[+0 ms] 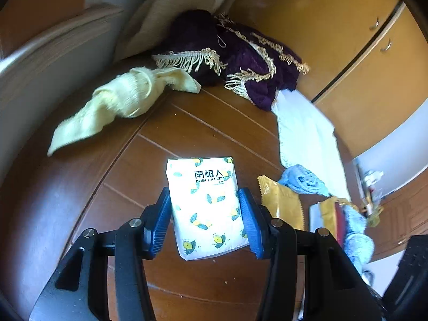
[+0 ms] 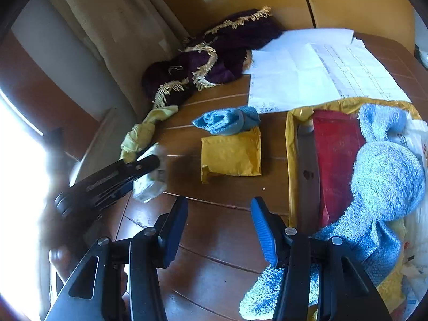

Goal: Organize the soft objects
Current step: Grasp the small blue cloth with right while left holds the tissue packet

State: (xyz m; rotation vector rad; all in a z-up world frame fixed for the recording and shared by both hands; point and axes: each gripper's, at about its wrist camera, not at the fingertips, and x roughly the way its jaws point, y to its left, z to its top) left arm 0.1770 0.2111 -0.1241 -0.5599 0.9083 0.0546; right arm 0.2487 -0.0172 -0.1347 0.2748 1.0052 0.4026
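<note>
My left gripper [image 1: 204, 195] is shut on a white tissue pack [image 1: 206, 206] printed with lemons, its blue pads pressed on both sides, above the brown wooden table [image 1: 208, 131]. The right wrist view shows that gripper [image 2: 149, 165] at the left with the blurred pack [image 2: 149, 184]. My right gripper [image 2: 219, 214] stands open over bare wood with nothing between its fingers. Soft things lie around: a pale yellow cloth [image 1: 117, 101], a purple fringed cloth [image 1: 227, 53], a small blue cloth [image 2: 227, 120] and a large blue towel [image 2: 388, 182] draped over a yellow-rimmed box [image 2: 290, 160].
A yellow padded envelope [image 2: 232, 155] lies mid-table by the small blue cloth. White papers [image 2: 307, 75] cover the far right. A red item [image 2: 337, 155] sits in the box. A beige curtain [image 2: 120, 26] and yellow cabinet doors [image 1: 334, 26] stand behind the table.
</note>
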